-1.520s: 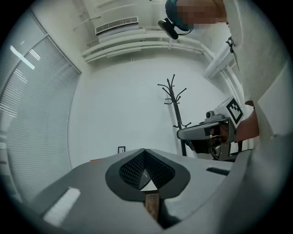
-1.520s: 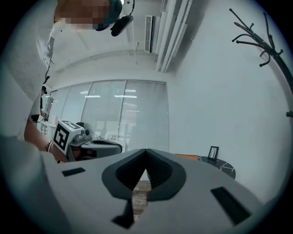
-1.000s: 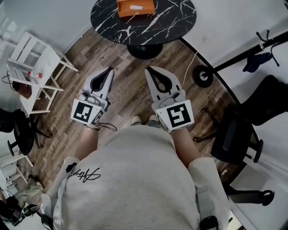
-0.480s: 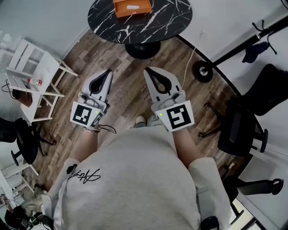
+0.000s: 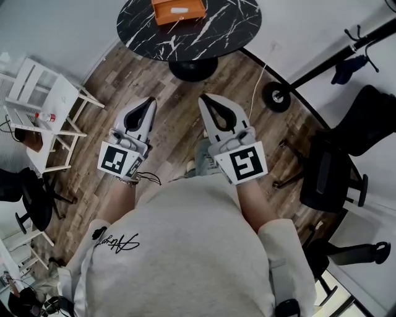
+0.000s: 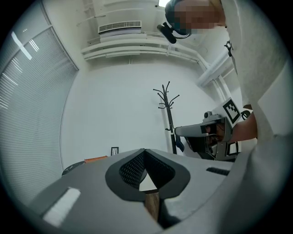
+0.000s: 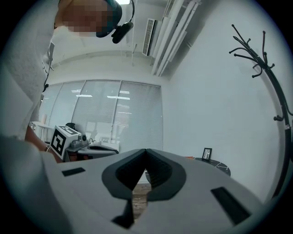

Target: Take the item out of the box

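An orange box (image 5: 178,10) sits on the round black marble table (image 5: 229,28) at the top of the head view, with a white patch on top; what it holds I cannot make out. My left gripper (image 5: 151,99) and right gripper (image 5: 203,97) are side by side over the wooden floor, well short of the table, pointing toward it. Both are shut with nothing between the jaws. In the left gripper view the shut left gripper (image 6: 144,151) points at a white wall, with the box (image 6: 95,159) a far orange sliver. The right gripper (image 7: 146,151) looks shut too.
A white rack (image 5: 43,105) stands at the left and a black office chair (image 5: 328,179) at the right. A coat stand (image 5: 346,59) crosses the upper right, its wheel (image 5: 276,99) near a cable. A small picture frame (image 7: 207,153) rests on the table.
Both grippers keep their places and stay shut. The table and box have slid slightly up and left in the head view, and a leg has come forward under the right gripper.
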